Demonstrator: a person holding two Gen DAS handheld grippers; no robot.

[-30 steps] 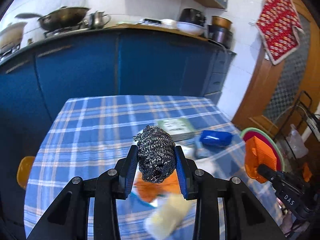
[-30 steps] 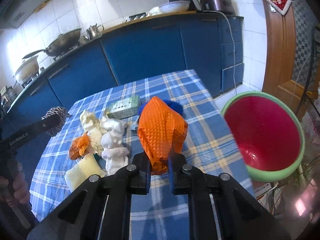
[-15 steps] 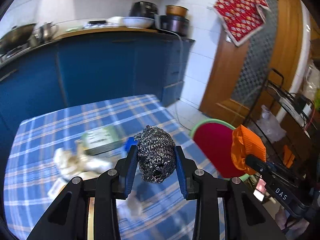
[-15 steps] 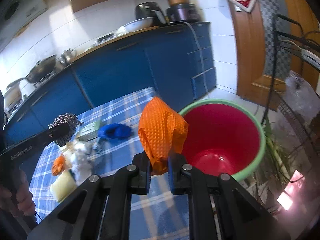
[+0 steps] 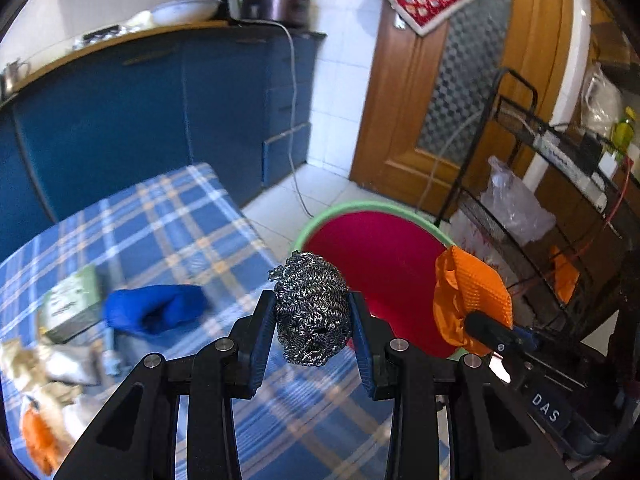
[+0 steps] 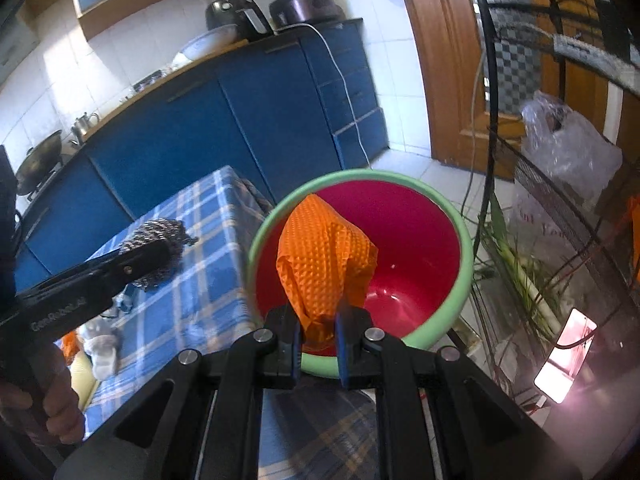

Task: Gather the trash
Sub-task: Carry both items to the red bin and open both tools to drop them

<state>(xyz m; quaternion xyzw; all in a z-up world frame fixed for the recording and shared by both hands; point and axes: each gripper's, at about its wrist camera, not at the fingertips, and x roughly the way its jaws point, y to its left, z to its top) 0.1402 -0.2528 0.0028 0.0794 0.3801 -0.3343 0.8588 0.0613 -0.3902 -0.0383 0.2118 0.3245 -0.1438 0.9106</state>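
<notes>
Right gripper [image 6: 318, 334] fingers pinch the orange glove [image 6: 326, 264] over the red bin [image 6: 460, 240]'s mouth; left gripper [image 5: 312, 328] fingers clamp the steel scourer [image 5: 310, 308] at the desk [image 5: 168, 220] edge, short of the rim. Carry both fully past the rim before spreading, or either can snag the lip.

In the right wrist view the bin [image 6: 452, 280] stands on the floor just off the table's [image 6: 208, 280] corner at 3 o'clock, with the cabinets [image 6: 240, 120] behind both at 12. A wire rack [image 6: 560, 208] stands at 3 o'clock of the bin, a plastic bag [image 6: 568, 148] on it. On the table, in the left wrist view, a box [image 5: 70, 304] lies at 9 o'clock of a crumpled glove [image 5: 156, 312].
</notes>
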